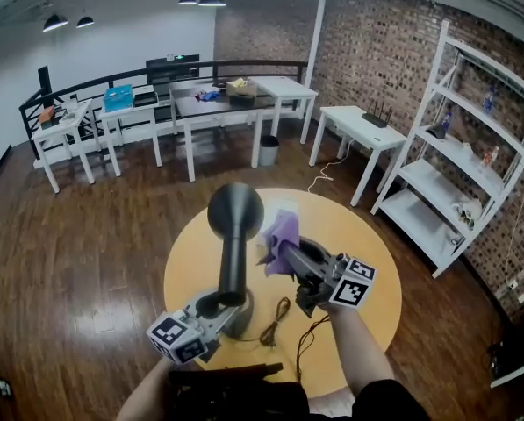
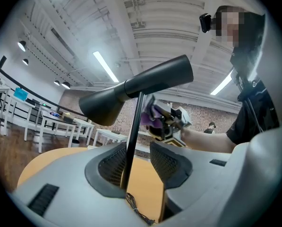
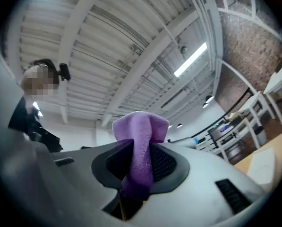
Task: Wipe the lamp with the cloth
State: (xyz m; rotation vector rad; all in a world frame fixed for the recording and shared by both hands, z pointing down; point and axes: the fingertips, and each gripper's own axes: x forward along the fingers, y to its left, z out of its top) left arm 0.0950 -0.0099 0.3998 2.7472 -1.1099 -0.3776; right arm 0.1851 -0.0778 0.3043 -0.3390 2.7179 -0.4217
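Note:
A black lamp stands on the round yellow table [image 1: 371, 270], with its cone head [image 1: 235, 210] on a thin stem [image 1: 235, 270] and a round base [image 1: 241, 320]. My left gripper [image 1: 216, 303] sits low at the base. In the left gripper view the stem [image 2: 133, 136] runs up between the jaws of my left gripper [image 2: 140, 148], against the left pad, with a gap to the right pad. My right gripper [image 1: 288, 257] is shut on a purple cloth [image 1: 279, 233], just right of the stem below the head. The cloth [image 3: 141, 145] bulges out above the pads of my right gripper [image 3: 141, 156].
The lamp's black cable [image 1: 279, 318] lies coiled on the table by the base. White desks [image 1: 218, 103] line the back railing, a small white table [image 1: 362, 130] and a white shelf unit [image 1: 472, 165] stand at the right, and a bin [image 1: 269, 150] is on the wooden floor.

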